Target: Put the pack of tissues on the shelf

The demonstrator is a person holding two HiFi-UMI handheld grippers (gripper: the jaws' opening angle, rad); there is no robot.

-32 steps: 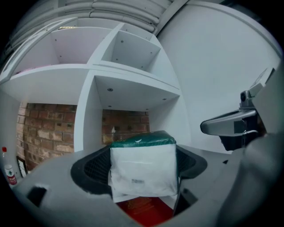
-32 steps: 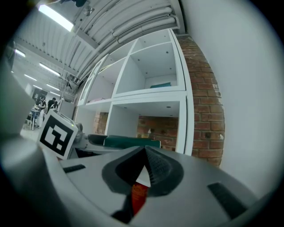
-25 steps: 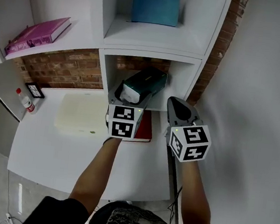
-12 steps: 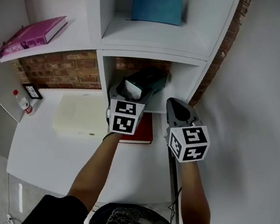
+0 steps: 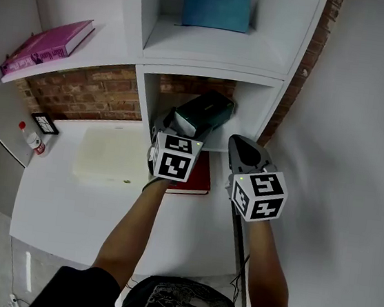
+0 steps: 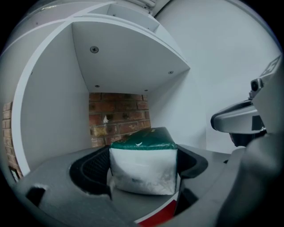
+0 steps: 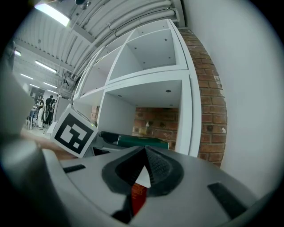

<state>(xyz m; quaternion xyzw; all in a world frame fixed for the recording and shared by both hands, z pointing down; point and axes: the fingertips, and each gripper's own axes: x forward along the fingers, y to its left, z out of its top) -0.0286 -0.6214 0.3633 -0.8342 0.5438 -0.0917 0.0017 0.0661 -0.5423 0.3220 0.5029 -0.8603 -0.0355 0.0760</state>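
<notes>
**Operator:** Head view: where does it all stand?

**Spotter:** Your left gripper (image 5: 172, 131) has the pack (image 5: 204, 112) by its near end. Its far end pokes into the lower bay of the shelf (image 5: 251, 111), over the red book (image 5: 199, 176) on the table (image 5: 68, 203). You hold it lengthwise, probably so that it slides in end first. Your right gripper (image 5: 246, 148) hangs just beside it on the right, outside the bay. I'd say it is parked there to leave the opening free.

**Operator:** And the left gripper view?

**Spotter:** The jaws stand a pack's width apart, with a pad pressed to each flank of the pack (image 6: 143, 166). Its white end faces the camera and its green top is level. The bay opens straight ahead, with brick (image 6: 117, 117) at the back. The gripper hides the bay floor, so I cannot tell if the pack rests on it. You would want it further in and set down before you let go.

**Operator:** The right gripper view?

**Spotter:** Your right jaws are pressed together at the tips with nothing between them. Only a sliver of the red book shows below them. Past them to the left you can see the left cube (image 7: 73, 131) and the pack's green side at the mouth of the bay.
</notes>
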